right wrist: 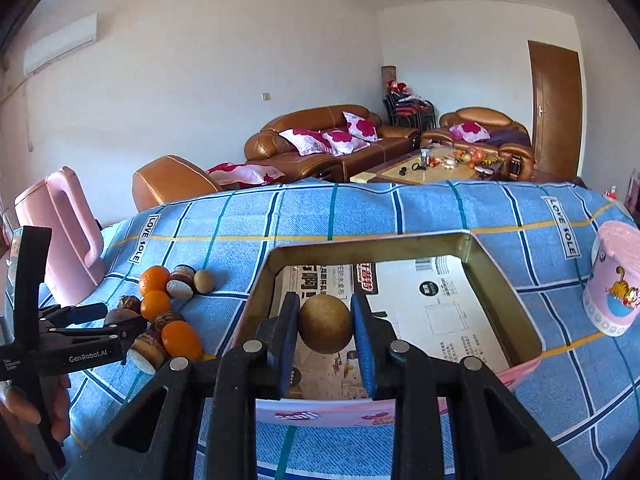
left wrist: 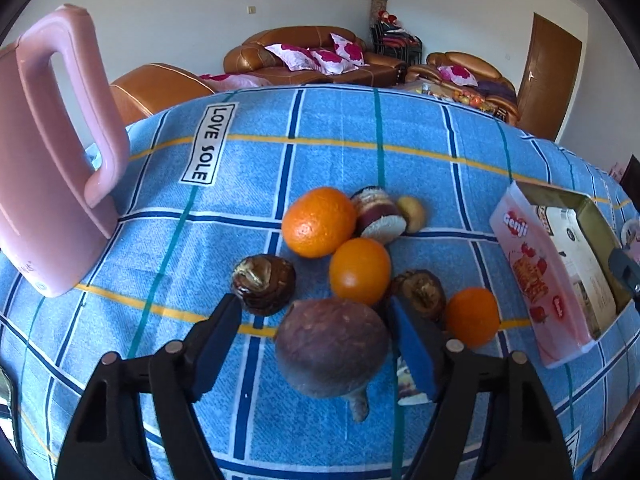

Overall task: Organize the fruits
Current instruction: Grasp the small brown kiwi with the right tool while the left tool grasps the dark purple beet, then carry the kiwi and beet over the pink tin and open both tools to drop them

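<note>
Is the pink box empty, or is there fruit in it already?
No fruit lies in it: the pink box shows only printed paper on its floor. The right gripper holds a round brown fruit above it.

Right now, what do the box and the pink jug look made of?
Box: looks like thin metal, going by the dull gold inner walls with rounded corners and the glossy pink printed outside; printed paper lines the bottom. Pink jug: likely moulded plastic, smooth and matte, with a one-piece handle.

Bright even daylight, soft shadows, sharp centre, strong fisheye bending, dark vignetted corners
</note>
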